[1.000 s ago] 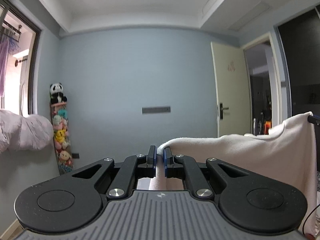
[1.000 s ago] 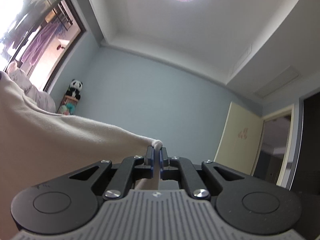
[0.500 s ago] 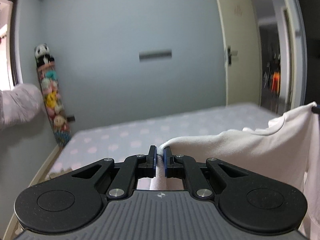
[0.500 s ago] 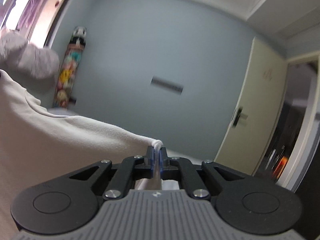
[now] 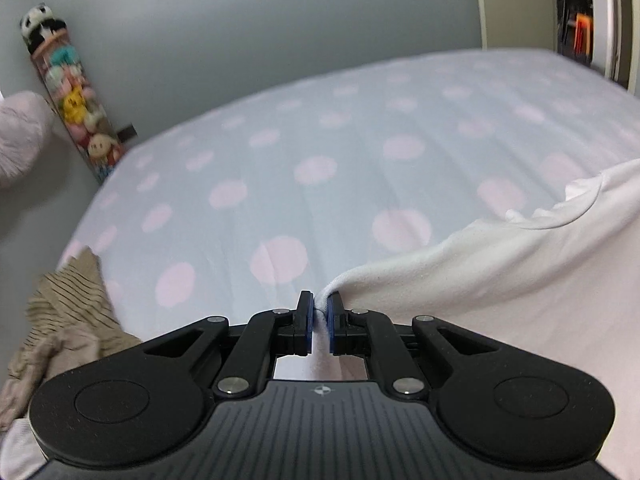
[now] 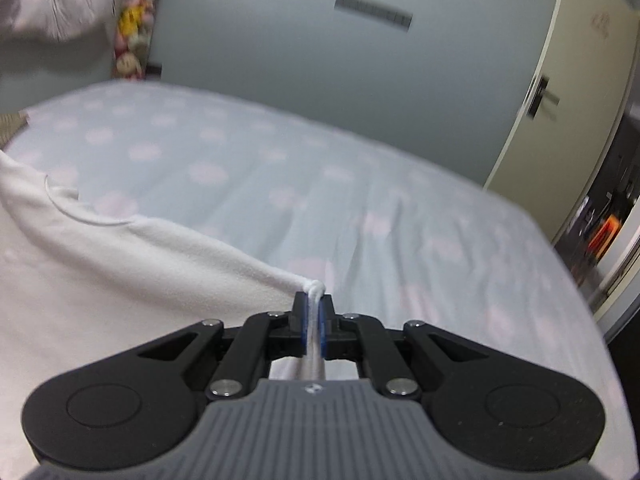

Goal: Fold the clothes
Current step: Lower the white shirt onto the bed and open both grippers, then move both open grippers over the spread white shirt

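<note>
**White garment stretched between both grippers over the bed**

The left hand-held gripper [image 5: 319, 309] is clamped on one corner of the white garment [image 5: 500, 272], and the right hand-held gripper [image 6: 313, 305] pinches the opposite corner [image 6: 120, 280]. Holding two corners apart likely keeps the cloth taut so it can be laid flat on the bed [image 5: 360, 140] for folding. The garment hangs above the near side of the bed, its neckline edge sagging between the grips. A crumpled striped garment [image 5: 68, 312] lies at the bed's near-left edge and could get in the way. A tube of plush toys [image 5: 72, 96] stands beyond the bed's far-left corner.
</note>
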